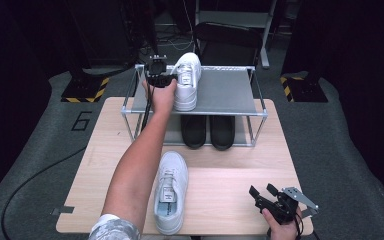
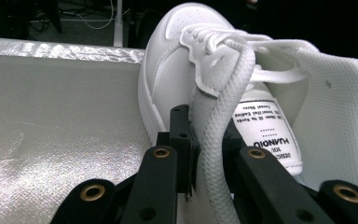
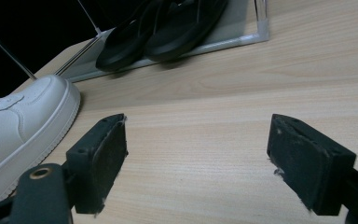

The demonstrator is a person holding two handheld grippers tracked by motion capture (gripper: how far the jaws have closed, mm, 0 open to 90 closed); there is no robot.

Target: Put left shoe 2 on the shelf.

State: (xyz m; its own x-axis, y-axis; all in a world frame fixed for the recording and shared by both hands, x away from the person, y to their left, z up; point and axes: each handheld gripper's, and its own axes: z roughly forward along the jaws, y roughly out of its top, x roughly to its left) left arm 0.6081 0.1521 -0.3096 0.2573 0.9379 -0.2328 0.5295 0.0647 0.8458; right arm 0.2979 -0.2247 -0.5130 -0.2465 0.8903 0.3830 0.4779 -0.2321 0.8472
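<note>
Shoe (image 1: 187,82): on the rack's top shelf (image 1: 225,92), left end.
Left gripper (image 2: 200,154): your jaws pinch its padded collar.
Right gripper (image 3: 196,163): wide open, empty.
Handling: light, soft collar; grip deep, it may sag.

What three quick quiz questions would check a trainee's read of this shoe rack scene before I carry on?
1. True or false: the left tongs are shut on the collar of the white sneaker on the top shelf.
2. Which footwear sits on the rack's lower shelf? A) black slippers B) white sneakers C) brown boots
3. Fill in: the right tongs are ____ above the wooden table, holding nothing.

Key: 1 true. 2 A, the black slippers. 3 open. The second white sneaker lies on the table.
</note>
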